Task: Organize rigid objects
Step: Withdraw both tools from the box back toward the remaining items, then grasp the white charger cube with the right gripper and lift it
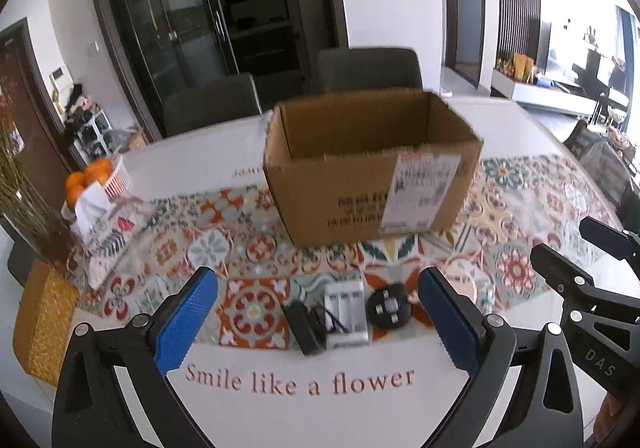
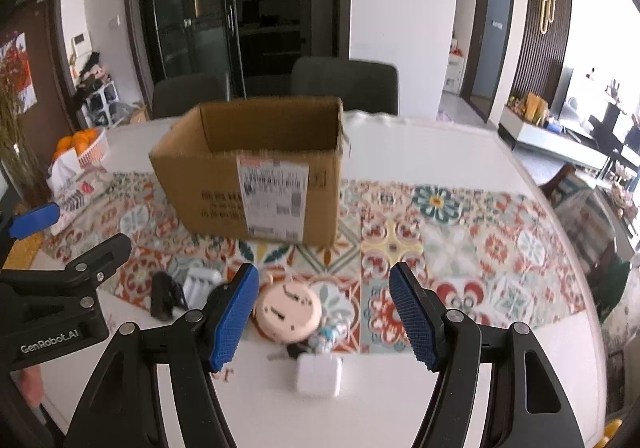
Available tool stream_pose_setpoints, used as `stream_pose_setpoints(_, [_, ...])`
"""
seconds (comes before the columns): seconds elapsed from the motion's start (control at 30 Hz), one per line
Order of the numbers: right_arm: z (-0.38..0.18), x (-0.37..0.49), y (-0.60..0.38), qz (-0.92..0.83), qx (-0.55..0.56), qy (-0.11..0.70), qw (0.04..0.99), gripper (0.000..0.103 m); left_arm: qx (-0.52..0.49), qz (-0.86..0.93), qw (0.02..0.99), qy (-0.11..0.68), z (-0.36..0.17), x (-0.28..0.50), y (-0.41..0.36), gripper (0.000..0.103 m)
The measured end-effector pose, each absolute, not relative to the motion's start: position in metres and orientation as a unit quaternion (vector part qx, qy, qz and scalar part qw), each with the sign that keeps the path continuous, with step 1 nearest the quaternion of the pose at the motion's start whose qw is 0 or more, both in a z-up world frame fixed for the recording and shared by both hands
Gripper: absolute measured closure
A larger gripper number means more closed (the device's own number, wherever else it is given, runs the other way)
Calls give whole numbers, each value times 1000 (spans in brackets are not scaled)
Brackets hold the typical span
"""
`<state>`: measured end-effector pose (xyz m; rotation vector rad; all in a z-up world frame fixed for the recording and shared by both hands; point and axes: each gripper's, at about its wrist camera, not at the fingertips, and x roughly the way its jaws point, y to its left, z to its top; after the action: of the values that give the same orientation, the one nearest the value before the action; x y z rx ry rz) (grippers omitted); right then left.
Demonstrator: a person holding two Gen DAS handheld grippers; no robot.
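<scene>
— What do our left tongs point(image 1: 318, 318) have?

— Nothing. We see the blue pads standing wide apart above the desk point(image 1: 304, 404), with air between them. Past the tips lie a black adapter point(image 1: 305, 326), a white battery charger point(image 1: 346, 312) touching it on its right, and a round black disc point(image 1: 389, 308) just right of the charger.

— And our right tongs point(image 2: 324, 308)?

— Also parted and empty, hovering over the near edge. Between the pads we look down on a round pink device point(image 2: 289, 311), a small white box point(image 2: 319, 373) nearer to us, and a bunch of keys point(image 2: 298, 351) between the two; something pale and crumpled lies by the pink device's right side, too blurred for us to name.

— Where does the box stand?

— The cardboard box point(image 1: 360, 183) sits open-topped on the patterned cloth point(image 1: 516, 203), farther off than all the small things, with a white shipping label point(image 1: 424, 191) on its near face. From what we can see of its inside, nothing shows.

— What lies further out?

— On the far left we see a basket of oranges point(image 1: 96, 177) and a tissue pack point(image 1: 94, 207) beside it, with a yellow woven box point(image 1: 44, 328) nearer on that side. Two dark chairs point(image 1: 368, 69) stand behind the desk's far edge.
</scene>
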<state>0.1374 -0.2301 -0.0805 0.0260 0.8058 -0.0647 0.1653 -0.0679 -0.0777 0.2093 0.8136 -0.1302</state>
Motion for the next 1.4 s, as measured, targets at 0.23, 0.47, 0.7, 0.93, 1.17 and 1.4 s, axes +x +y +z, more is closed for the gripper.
stream_pose_setpoints(0.23, [-116,131,-229,-27,15,437,899,35,111,-64,891,436,-115,163,-70,2])
stream_pose_setpoints(0.47, [-149,130,-232,-22,34,475,879,36,107,-72,869,478,-148,162,-72,3])
stream_pose_setpoints(0.7, [-180,134,-237,-21,50,511,858,39,105,-72,848,514,-180,165,-76,3])
stream_pose_setpoints(0.93, [-202,136,-236,-22,50,533,845,44,105,-61,839,530,-201,166,-74,3])
stream_pose_setpoints(1.17, [-218,138,-236,-20,65,546,835,51,92,-58,833,542,-214,167,-71,3])
stream_pose_setpoints(1.4, [-225,141,-230,-23,63,545,836,56,80,-56,832,547,-221,168,-68,3])
